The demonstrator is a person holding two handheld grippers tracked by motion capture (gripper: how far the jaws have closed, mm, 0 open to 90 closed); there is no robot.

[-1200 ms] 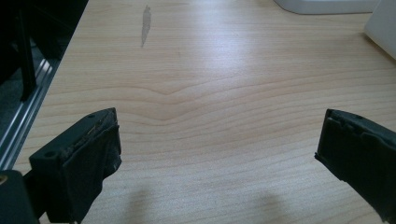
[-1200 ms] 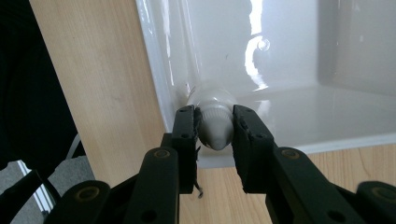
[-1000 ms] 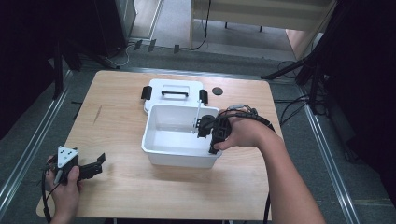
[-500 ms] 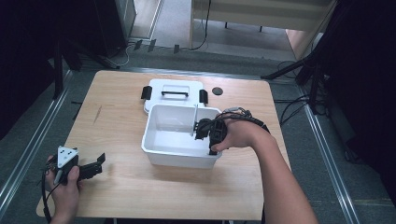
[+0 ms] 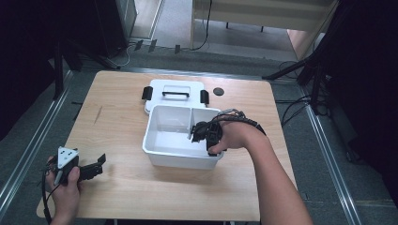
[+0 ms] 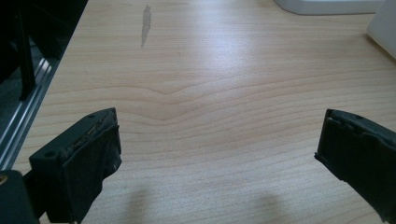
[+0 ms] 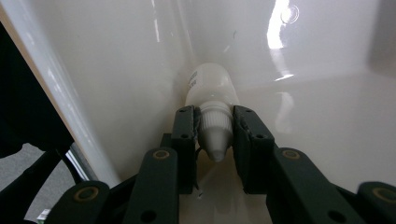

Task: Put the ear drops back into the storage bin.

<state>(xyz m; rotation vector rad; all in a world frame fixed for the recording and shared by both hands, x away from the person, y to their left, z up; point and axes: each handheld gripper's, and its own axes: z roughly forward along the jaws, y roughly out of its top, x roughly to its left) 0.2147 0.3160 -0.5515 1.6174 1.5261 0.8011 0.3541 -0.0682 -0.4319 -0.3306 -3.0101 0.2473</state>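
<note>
My right gripper (image 7: pixel 215 133) is clamped on the cap of a small white dropper bottle (image 7: pixel 211 91), lowered inside the white storage bin (image 5: pixel 162 157) beside its wall. Placement step, probably. Next: seat the bottle, then release. My left gripper (image 6: pixel 219 158) rests with jaws apart.

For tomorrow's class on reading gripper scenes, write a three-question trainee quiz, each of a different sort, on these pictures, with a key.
1. True or false: the right claw grips a small white plastic dropper bottle by its cap.
2. Where is the bottle? A) inside the white plastic bin B) on the white lid with black handle
3. What lies between the left claw's jaws?

Key: 1 true; 2 A; 3 nothing, just bare wooden table.
</note>
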